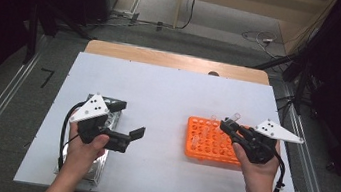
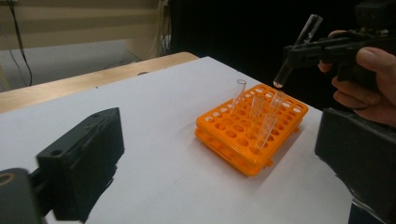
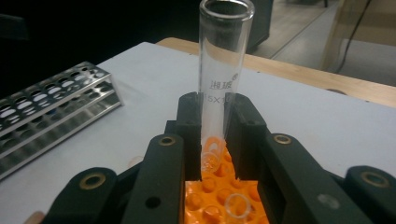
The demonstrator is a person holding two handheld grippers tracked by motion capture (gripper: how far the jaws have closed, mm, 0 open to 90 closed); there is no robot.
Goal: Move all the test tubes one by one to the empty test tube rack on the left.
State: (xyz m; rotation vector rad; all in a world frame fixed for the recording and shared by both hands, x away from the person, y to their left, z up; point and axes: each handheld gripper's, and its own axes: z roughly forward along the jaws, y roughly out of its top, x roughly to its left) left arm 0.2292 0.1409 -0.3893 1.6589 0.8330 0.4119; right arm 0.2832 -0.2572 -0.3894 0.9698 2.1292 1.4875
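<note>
The metal rack (image 1: 106,104) lay at the left of the table (image 1: 168,96), under and behind the left gripper (image 1: 127,120). That gripper's jaws stood wide apart and held nothing; the bare table surface lay between them in the left gripper view. It pointed across the table toward the orange rack (image 1: 210,141).

The orange rack lay to the right of centre, below and just ahead of the right gripper (image 1: 229,123). Several glass tubes (image 2: 239,95) stood in its holes, well apart from the left jaws.

The right gripper's jaws were clamped on a glass tube (image 3: 222,65). In the right gripper view the tube stood upright between the two pads, its open mouth above the jaws and its lower part below them. In the left gripper view its rounded bottom (image 2: 279,83) hung clear above the far corner of the orange rack, tilted.

Recommended procedure, judged from this position: keep the grip firm but steady, bring the tube vertical before moving it sideways, and keep its bottom clear of the standing tubes. Align the bottom over a free hole before lowering. Do not release until the tube is seated.

Printed marking on the held tube: two characters too blurred to read, then "15X1" with the rest hidden behind the jaw.
</note>
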